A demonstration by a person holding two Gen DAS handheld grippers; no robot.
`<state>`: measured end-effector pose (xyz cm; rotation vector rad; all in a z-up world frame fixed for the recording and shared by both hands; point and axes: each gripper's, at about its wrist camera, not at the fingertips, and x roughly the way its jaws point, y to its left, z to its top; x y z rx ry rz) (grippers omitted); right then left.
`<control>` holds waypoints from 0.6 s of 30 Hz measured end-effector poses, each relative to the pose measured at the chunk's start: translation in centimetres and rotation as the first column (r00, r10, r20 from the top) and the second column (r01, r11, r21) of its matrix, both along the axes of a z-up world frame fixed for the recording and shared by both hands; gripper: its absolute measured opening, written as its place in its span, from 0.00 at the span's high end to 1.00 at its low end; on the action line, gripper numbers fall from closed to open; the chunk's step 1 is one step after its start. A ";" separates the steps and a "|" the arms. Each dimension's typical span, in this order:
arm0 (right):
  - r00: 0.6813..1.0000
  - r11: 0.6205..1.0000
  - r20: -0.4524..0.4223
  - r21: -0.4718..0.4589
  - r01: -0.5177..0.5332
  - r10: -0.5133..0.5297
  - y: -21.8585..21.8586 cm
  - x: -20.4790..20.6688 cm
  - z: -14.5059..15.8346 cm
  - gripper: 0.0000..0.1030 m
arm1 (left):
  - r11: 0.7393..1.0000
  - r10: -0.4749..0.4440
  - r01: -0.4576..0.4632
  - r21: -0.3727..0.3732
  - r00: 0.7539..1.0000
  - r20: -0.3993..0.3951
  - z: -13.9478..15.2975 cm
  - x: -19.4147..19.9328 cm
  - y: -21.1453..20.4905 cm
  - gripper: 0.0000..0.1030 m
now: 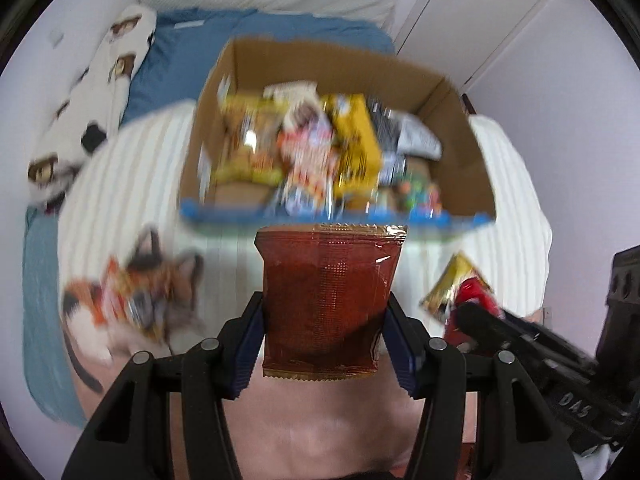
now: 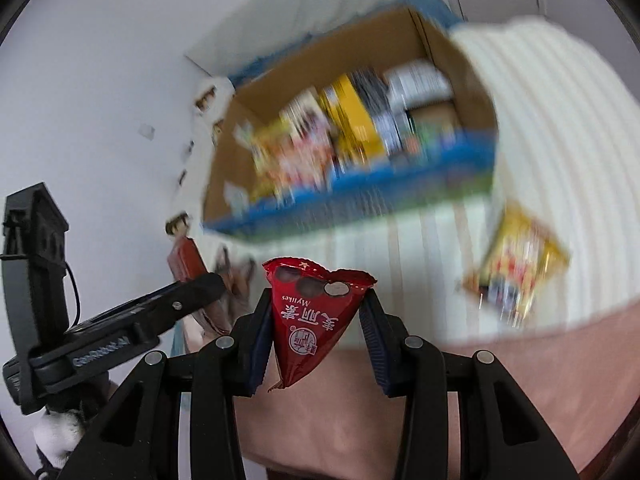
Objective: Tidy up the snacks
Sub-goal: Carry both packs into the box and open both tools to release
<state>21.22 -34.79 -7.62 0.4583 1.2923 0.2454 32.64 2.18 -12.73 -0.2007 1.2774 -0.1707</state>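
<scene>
My left gripper (image 1: 326, 320) is shut on a dark red-brown snack packet (image 1: 328, 296) with gold edges, held upright in front of an open cardboard box (image 1: 448, 148) full of snack packs. My right gripper (image 2: 318, 312) is shut on a red triangular Mylikes packet (image 2: 312, 316), held below and in front of the same box (image 2: 240, 136). The right gripper with its red packet also shows at the lower right of the left wrist view (image 1: 472, 308). The left gripper shows at the left of the right wrist view (image 2: 192, 292). The background is motion-blurred.
The box stands on a white ribbed blanket (image 1: 132, 184) on a bed. A loose orange packet (image 1: 128, 300) lies on a cat-shaped cushion at the left. A yellow packet (image 2: 516, 268) lies on the blanket at the right. A white door (image 1: 460, 20) is behind.
</scene>
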 end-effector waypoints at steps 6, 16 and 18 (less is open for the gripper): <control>0.999 0.998 0.034 -0.059 0.011 -0.009 -0.2 8.1 1.7 0.57 | 0.998 0.003 -0.002 0.063 1.000 -0.023 0.7 6.8 0.7 0.48; 0.996 0.990 -0.092 -0.135 -0.026 0.013 0.4 15.5 -2.9 0.57 | 0.996 0.032 -0.014 0.094 0.980 -0.197 -4.5 12.8 2.2 0.48; 0.993 0.988 -0.117 -0.148 -0.038 0.021 0.7 16.1 -3.9 0.56 | 0.995 0.034 -0.013 0.094 0.974 -0.224 -5.5 13.3 2.2 0.48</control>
